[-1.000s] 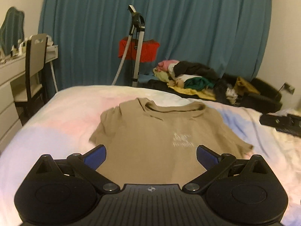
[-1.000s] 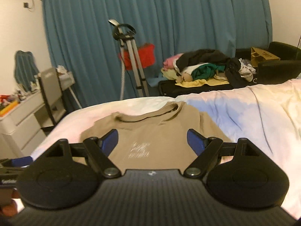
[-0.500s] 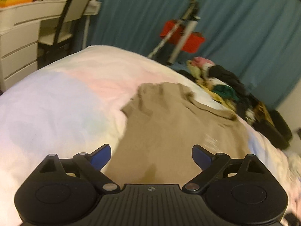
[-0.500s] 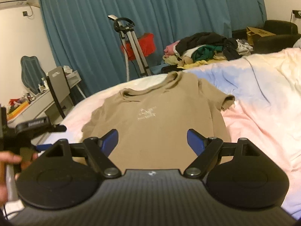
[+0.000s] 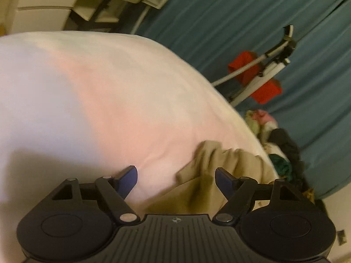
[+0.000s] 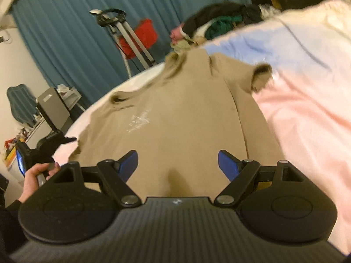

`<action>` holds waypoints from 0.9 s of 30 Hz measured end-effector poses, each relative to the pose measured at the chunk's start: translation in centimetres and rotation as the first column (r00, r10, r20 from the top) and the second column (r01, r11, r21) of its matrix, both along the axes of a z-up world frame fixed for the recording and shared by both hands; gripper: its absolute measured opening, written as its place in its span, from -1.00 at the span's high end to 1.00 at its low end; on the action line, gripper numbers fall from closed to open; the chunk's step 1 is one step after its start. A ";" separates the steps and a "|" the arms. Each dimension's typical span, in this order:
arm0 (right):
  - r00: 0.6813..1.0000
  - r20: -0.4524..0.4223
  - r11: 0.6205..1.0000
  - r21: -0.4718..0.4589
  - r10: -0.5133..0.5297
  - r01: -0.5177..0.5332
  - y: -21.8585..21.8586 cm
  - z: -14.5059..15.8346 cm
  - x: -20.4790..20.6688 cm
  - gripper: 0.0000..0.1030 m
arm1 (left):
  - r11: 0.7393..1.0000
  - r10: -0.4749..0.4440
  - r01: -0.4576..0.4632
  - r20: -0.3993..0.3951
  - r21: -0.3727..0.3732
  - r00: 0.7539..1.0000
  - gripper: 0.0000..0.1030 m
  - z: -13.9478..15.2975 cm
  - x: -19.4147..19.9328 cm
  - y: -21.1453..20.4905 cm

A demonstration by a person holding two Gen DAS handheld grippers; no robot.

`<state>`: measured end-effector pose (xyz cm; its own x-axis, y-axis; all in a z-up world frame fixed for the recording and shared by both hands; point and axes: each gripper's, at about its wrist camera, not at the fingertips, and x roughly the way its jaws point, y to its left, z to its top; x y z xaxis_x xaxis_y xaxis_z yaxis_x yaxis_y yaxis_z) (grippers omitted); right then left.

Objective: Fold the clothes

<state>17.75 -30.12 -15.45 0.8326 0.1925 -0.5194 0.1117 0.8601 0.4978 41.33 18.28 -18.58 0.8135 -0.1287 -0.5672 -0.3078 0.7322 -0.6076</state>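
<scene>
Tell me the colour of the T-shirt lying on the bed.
The T-shirt is tan-beige with a small white chest print; the right wrist view shows it best.

a home bedroom: bed (image 6: pixel 307 114), teal curtains (image 6: pixel 65 32), heaped clothes (image 6: pixel 219 19).

Matt tan cotton-like T-shirt (image 6: pixel 186 118) with faded white chest print, soft and lightly creased, spread over smooth pastel pink-and-blue bed sheet (image 6: pixel 307 114). Matt black plastic right gripper (image 6: pixel 177 164) with ribbed body, glossier blue finger pads (image 6: pixel 129 161) and small bright metal pivot pins. Same finish on matt black plastic left gripper (image 5: pixel 175 177). At 12 o'clock, heavy pleated teal cloth curtain (image 6: pixel 72 32); at 11 o'clock, brushed-metal stand (image 6: pixel 131 41) with red fabric.
</scene>
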 end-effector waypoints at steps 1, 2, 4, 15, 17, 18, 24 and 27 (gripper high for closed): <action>1.000 -0.011 1.000 0.008 -0.001 0.001 -0.3 -0.5 0.5 -0.58 | 1.000 -0.021 0.021 -0.001 0.006 1.000 -0.45 0.1 0.6 -0.1; 1.000 -0.016 1.000 0.011 -0.001 0.001 -0.4 -0.9 1.0 -0.58 | 0.999 -0.045 0.045 -0.007 0.008 0.999 -0.37 0.1 1.2 -0.2; 1.000 -0.021 1.000 0.011 0.003 -0.003 -0.4 -1.5 1.8 -0.58 | 0.994 -0.105 0.105 -0.045 -0.013 0.993 0.12 0.2 2.4 -0.3; 1.000 -0.007 0.997 -0.079 0.023 -0.023 0.7 -1.3 2.2 -0.58 | 0.979 -0.194 0.198 -0.076 0.050 0.978 0.86 6.6 4.1 1.8; 1.000 -0.002 0.995 -0.093 0.023 -0.024 0.8 -1.3 2.2 -0.58 | 0.983 -0.158 0.163 -0.066 0.082 0.985 0.86 7.9 3.7 2.7; 1.000 0.000 0.995 -0.100 0.024 -0.024 0.8 -1.3 2.3 -0.58 | 0.985 -0.140 0.145 -0.061 0.098 0.988 0.85 8.5 3.5 3.1; 1.000 -0.001 0.994 -0.103 0.020 -0.020 0.8 -1.3 2.3 -0.58 | 0.998 -0.054 0.055 -0.035 0.022 0.998 0.37 9.1 1.0 7.3; 1.000 -0.003 0.996 -0.087 0.024 -0.024 0.8 -1.3 2.1 -0.58 | 0.995 -0.042 0.037 -0.047 -0.096 0.998 -0.21 7.3 -1.8 7.9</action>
